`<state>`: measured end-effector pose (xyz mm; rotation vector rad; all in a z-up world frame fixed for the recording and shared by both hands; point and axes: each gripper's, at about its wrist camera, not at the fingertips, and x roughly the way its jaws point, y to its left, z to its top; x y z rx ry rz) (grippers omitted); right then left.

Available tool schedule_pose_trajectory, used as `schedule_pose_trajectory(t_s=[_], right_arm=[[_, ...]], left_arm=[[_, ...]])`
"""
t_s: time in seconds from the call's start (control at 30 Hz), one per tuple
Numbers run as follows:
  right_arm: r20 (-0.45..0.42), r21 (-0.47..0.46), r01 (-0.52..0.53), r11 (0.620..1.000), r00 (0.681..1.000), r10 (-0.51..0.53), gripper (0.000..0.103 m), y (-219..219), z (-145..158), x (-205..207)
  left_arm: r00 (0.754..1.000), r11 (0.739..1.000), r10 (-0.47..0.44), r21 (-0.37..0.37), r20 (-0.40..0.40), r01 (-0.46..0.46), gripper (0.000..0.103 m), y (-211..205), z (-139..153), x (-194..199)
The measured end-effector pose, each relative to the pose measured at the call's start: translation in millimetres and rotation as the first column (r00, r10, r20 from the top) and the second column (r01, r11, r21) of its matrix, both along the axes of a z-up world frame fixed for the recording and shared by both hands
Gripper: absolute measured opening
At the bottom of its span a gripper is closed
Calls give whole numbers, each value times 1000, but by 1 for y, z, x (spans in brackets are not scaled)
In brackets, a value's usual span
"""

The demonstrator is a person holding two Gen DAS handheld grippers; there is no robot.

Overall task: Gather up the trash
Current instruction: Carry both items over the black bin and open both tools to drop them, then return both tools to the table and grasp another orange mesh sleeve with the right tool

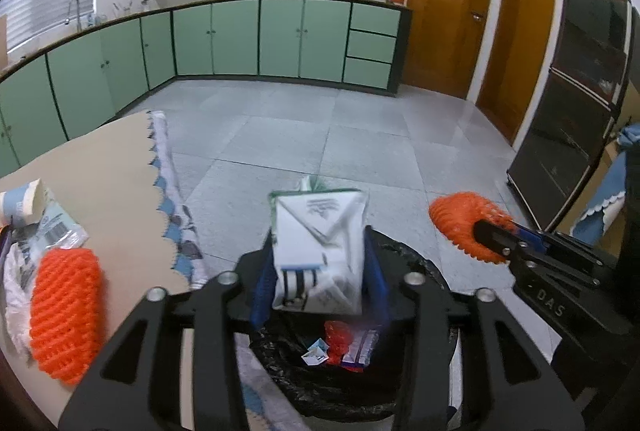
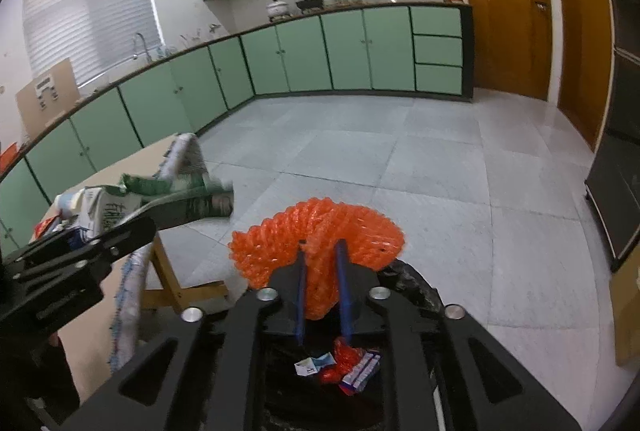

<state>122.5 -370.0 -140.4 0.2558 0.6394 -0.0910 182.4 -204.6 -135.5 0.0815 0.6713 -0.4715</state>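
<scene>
Left gripper (image 1: 320,267), matte black linkage frame with cut-out slots, round silver screw heads, blue pads on the fingers (image 1: 262,291), right gripper (image 2: 322,287) of identical build, pale embossed lettering on its side

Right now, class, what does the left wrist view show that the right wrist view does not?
Only the left wrist view shows a second orange foam net lying on the table. Only the right wrist view shows the cardboard box on the counter. Both show the milk carton in the left hand-held gripper, the orange net in the right hand-held gripper, and the bin.
</scene>
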Motion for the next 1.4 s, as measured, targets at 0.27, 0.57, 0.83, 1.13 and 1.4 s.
schedule_pose_trajectory(t_s=[0.27, 0.57, 0.83, 1.13, 1.4], right_arm=[[-14, 12, 36, 999, 999, -36, 41, -13, -6, -2], [44, 20, 8, 1000, 999, -9, 76, 22, 14, -8], [120, -11, -128, 992, 984, 129, 93, 105, 38, 1], [98, -20, -309, 951, 946, 309, 94, 206, 38, 30], [53, -52, -372, 927, 926, 375, 94, 264, 18, 44]], left_arm=[[1000, 1000, 12, -8, -10, -12, 55, 8, -3, -2], [988, 990, 140, -20, 61, -139, 65, 74, 24, -9], [936, 944, 325, 19, 134, -331, 77, 169, 38, -30], [849, 850, 515, 57, 114, -523, 77, 269, 28, -42], [821, 820, 566, 57, 78, -570, 77, 304, 15, -49]])
